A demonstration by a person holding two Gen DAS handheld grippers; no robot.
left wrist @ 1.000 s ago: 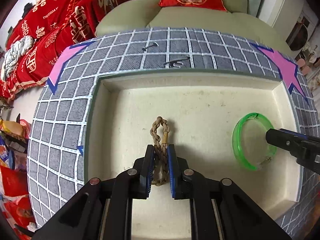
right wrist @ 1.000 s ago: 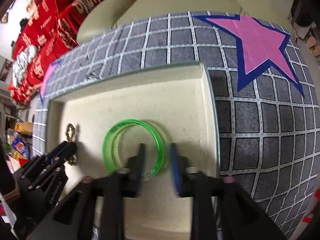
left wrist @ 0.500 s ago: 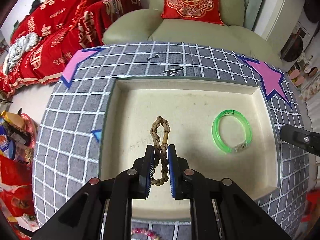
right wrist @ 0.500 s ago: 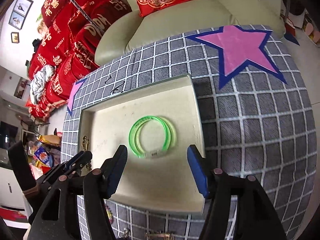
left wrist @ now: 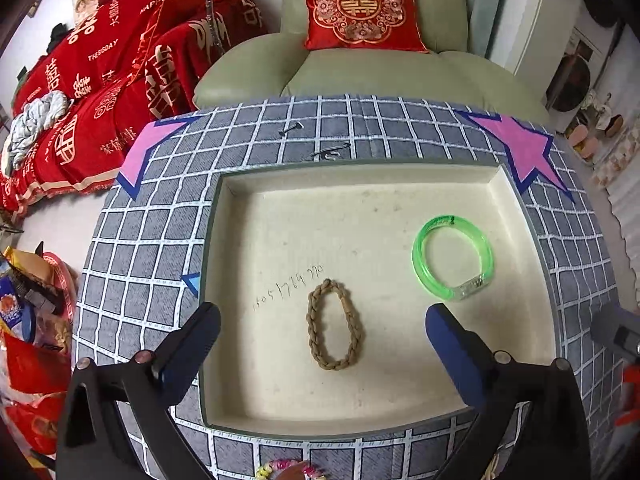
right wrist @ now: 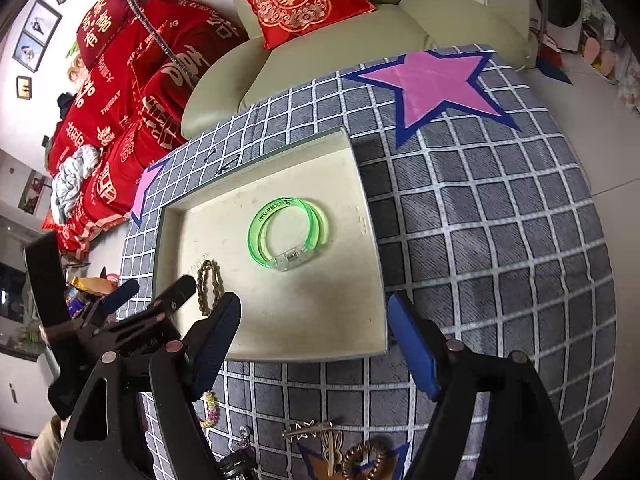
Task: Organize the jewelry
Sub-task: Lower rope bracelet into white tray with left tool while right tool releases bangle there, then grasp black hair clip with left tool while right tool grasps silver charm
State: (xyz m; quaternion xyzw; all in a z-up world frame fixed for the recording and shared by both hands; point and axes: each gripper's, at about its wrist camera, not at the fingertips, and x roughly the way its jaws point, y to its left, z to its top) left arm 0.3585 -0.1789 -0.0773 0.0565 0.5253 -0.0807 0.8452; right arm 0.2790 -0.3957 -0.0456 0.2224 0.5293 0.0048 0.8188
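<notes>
Left gripper (left wrist: 320, 340) is held spread wide and empty, low in the frame, over the near part of the cream tray (left wrist: 360, 176). Right gripper (right wrist: 314, 332) is likewise splayed and empty at the tray's near rim. Inside the tray, a braided rope bracelet (left wrist: 335, 326) is seen lying flat between the left fingers, untouched; a green translucent bangle (left wrist: 452, 264) lies well apart, toward centre right.

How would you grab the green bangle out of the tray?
Grip the green bangle across its curved band, coming straight down from above with one jaw inside the ring, one outside. It lies flat in the tray, so its sides offer little to pinch. Probably avoid the chunky clear clasp.
</notes>
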